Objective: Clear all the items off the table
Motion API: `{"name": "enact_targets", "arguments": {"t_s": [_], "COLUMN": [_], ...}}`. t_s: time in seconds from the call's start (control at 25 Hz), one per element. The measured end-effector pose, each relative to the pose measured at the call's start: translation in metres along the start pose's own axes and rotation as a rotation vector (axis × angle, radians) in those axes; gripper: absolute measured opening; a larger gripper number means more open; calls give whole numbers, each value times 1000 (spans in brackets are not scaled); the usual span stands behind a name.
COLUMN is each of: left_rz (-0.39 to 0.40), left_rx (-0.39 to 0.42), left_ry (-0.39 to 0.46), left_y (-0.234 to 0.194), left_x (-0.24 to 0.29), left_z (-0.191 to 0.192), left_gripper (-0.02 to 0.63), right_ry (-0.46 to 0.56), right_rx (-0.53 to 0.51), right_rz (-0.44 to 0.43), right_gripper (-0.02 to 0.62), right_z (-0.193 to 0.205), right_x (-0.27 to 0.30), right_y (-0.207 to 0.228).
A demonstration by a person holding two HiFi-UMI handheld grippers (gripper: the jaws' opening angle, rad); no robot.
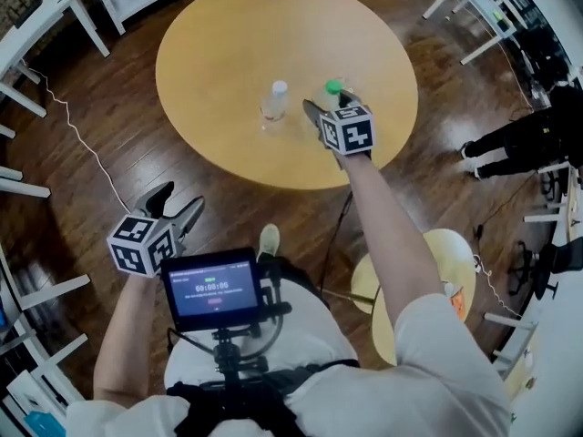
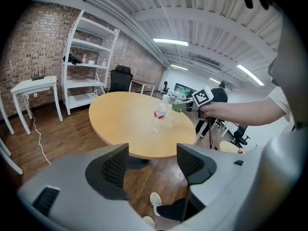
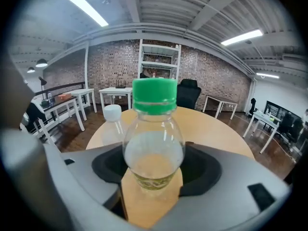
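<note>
a: what is seen, from the biggest thing down?

b: a dark plank floor [image 1: 100,144] is spread under everything, and a round wooden desk [image 1: 228,62] is set on it. a white shelf unit [image 2: 91,61] is stood against a brick wall [image 2: 29,42].

a: how are the tools held?

b: the right tool [image 1: 330,107] is reached out over the near right part of the desk. its jaws are closed on the body of a green-capped bottle [image 3: 154,148], which is gripped upright. whether the base is touching the desk cannot be told. the left tool [image 1: 178,208] is held off the desk, over the floor by the person's lap. its jaws are parted and nothing is caught between them.

a: what else is found on the desk?

b: a clear white-capped bottle [image 1: 274,101] is stood upright near the middle. in the head view it is seen just left of the gripped one, apart from it.
</note>
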State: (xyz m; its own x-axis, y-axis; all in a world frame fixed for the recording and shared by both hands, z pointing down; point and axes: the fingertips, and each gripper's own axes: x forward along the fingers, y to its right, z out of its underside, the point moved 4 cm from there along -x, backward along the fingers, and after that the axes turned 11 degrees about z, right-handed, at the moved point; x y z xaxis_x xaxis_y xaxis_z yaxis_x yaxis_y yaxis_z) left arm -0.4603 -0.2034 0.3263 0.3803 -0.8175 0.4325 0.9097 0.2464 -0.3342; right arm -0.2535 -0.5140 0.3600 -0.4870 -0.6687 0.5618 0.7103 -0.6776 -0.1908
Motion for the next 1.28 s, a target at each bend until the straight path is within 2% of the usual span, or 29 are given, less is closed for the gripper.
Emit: {"name": "enact_targets", "arguments": {"t_s": [0.24, 0.44, 0.64, 0.72, 1.0, 1.24, 1.28], "left_rz": [-47, -57, -46, -43, -25, 7, 13], "left_rx": [-45, -64, -56, -49, -33, -15, -11], "left_ry": [16, 10, 1, 0, -2, 3, 3], "left_y": [-13, -21, -18, -17, -13, -10, -9], "left_x": [13, 22, 26, 27, 27, 24, 23], "left_z": [-5, -4, -5, -8, -9, -8, -8], "left_gripper": [316, 316, 316, 316, 316, 318, 316], "right_ry": [29, 42, 32, 19, 32, 49, 49], "right_rx": [-22, -26, -32, -22, -16, 7, 15], "right_rz": [-35, -53, -52, -60, -46, 23, 34], "right_gripper": [307, 311, 324, 404, 414, 417, 474], "right_z": [-4, -3, -1, 3, 7, 12, 15], "right_x": [51, 67, 64, 64, 50, 20, 11], "right_y": [-7, -18, -19, -20, -13, 1, 2]}}
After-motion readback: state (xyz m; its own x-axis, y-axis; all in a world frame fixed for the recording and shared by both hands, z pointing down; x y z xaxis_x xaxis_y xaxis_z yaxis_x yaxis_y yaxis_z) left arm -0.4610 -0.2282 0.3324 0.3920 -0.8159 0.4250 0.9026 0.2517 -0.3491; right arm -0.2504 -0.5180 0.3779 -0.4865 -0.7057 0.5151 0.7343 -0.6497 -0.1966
